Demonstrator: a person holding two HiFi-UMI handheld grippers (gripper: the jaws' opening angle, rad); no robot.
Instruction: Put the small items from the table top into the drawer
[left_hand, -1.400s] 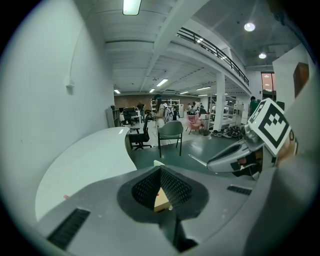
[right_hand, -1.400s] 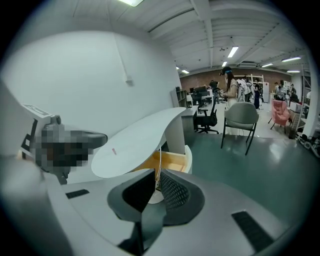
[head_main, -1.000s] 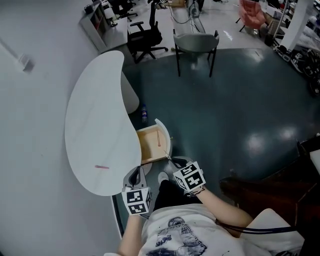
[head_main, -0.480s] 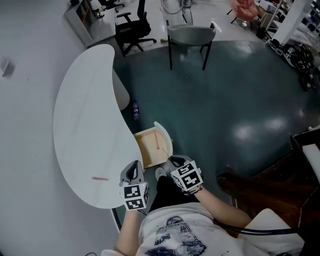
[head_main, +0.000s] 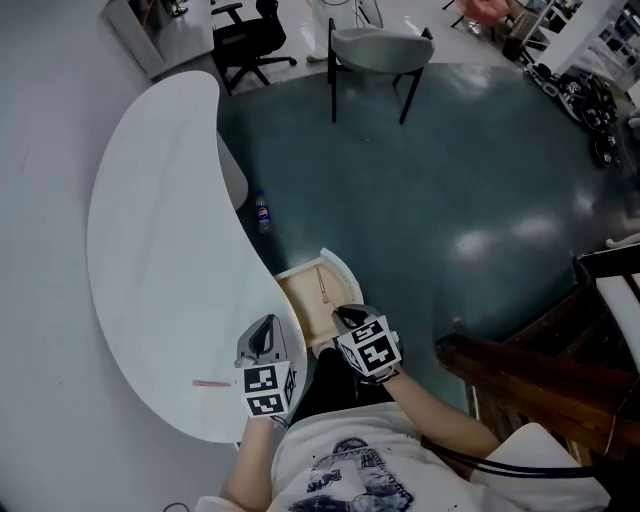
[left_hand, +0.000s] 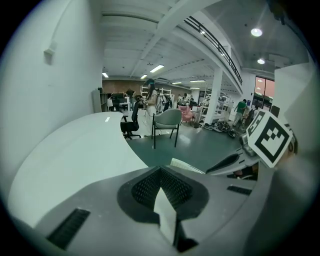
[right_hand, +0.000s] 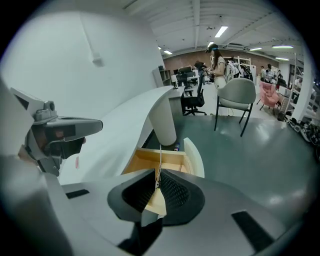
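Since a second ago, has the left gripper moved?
Yes. The left gripper has advanced along the white table's edge: its tips were roughly level with the pink strip, now past it.

Camera placement
The table (head_main: 150, 250) and drawer (head_main: 305, 305) are viewed steeply from overhead; both gripper views are aimed forward from close by; the chair (head_main: 380, 50) is shared by all.
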